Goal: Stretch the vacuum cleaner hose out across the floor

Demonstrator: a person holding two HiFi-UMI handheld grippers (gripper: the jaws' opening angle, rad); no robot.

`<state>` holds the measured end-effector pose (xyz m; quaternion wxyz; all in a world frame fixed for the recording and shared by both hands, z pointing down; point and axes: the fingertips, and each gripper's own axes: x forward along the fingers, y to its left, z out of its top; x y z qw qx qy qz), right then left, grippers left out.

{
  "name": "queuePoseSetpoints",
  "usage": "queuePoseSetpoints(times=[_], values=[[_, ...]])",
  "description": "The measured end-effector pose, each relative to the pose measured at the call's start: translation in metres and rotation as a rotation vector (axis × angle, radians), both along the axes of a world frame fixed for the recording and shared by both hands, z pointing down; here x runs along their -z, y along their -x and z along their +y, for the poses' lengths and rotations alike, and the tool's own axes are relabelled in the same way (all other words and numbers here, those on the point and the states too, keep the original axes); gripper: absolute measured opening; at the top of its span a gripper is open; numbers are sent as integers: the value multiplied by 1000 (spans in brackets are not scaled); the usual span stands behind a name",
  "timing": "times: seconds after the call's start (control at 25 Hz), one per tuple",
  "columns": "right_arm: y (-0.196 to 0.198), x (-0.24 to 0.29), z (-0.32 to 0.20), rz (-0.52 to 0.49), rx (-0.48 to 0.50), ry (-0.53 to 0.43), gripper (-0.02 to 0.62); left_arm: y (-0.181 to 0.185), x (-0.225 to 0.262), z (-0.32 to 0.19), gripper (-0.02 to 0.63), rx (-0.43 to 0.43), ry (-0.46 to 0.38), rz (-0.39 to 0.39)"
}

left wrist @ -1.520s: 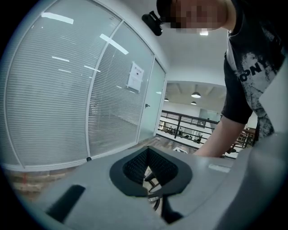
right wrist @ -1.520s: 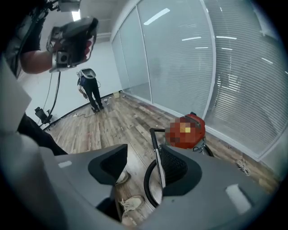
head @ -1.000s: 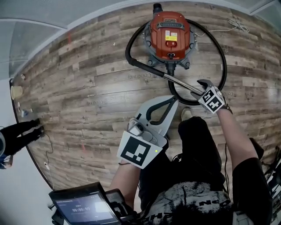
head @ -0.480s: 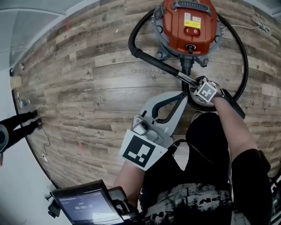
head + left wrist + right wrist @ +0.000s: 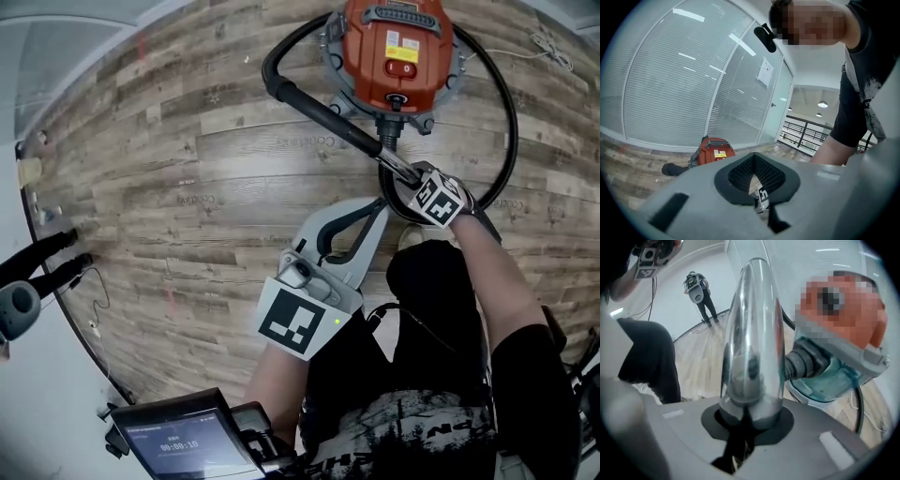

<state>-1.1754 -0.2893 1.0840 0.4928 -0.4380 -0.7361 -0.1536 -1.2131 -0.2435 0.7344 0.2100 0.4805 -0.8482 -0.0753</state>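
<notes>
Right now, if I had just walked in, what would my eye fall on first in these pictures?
The orange-red vacuum cleaner at the top of the head view, on the wood-plank floor, with its black hose looped around it. Next, the shiny metal tube that fills the right gripper view: the right gripper has just been closing its jaws on it. The left gripper hangs shut and empty in the middle.

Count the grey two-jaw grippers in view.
2. The left gripper, shut and empty, is at centre; the right gripper, jaws just closing on the shiny metal tube, is beside the orange vacuum cleaner.
</notes>
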Motion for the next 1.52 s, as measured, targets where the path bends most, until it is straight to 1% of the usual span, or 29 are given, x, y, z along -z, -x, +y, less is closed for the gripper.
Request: queuePoseSetpoints(times=[0.2, 0.36, 0.44, 0.56, 0.68, 0.84, 0.96, 1.04, 1.2, 1.28, 1.36, 1.52], values=[[5, 83, -12, -19, -67, 42, 60, -12, 56, -16, 3, -28, -19, 22], [12, 166, -34, -77, -85, 59, 60, -23, 109, -32, 3, -62, -38, 28], [17, 209, -41, -112, -85, 70, 60, -25, 133, -39, 3, -74, -35, 29], [25, 271, -50, -160, -96, 85, 60, -31, 159, -44, 3, -82, 3, 66], [31, 331, -61, -198, -142, 110, 60, -41, 193, -50, 3, -96, 24, 66], [42, 397, -83, -233, -237, 154, 60, -54, 245, -63, 3, -125, 5, 54], [53, 433, -106, -246, -318, 176, 58, -66, 274, -75, 3, -170, 16, 50], [64, 455, -122, -267, -359, 172, 58, -72, 292, -80, 3, -190, 29, 37], [70, 488, -139, -279, -389, 168, 57, -89, 321, -81, 3, -212, 79, 20], [78, 489, -144, -264, -398, 183, 57, -84, 316, -85, 3, -212, 113, 29], [90, 484, -150, -238, -432, 217, 57, -72, 307, -93, 3, -197, 123, 49], [110, 487, -164, -206, -540, 288, 57, -45, 302, -109, 3, -150, 84, 98]])
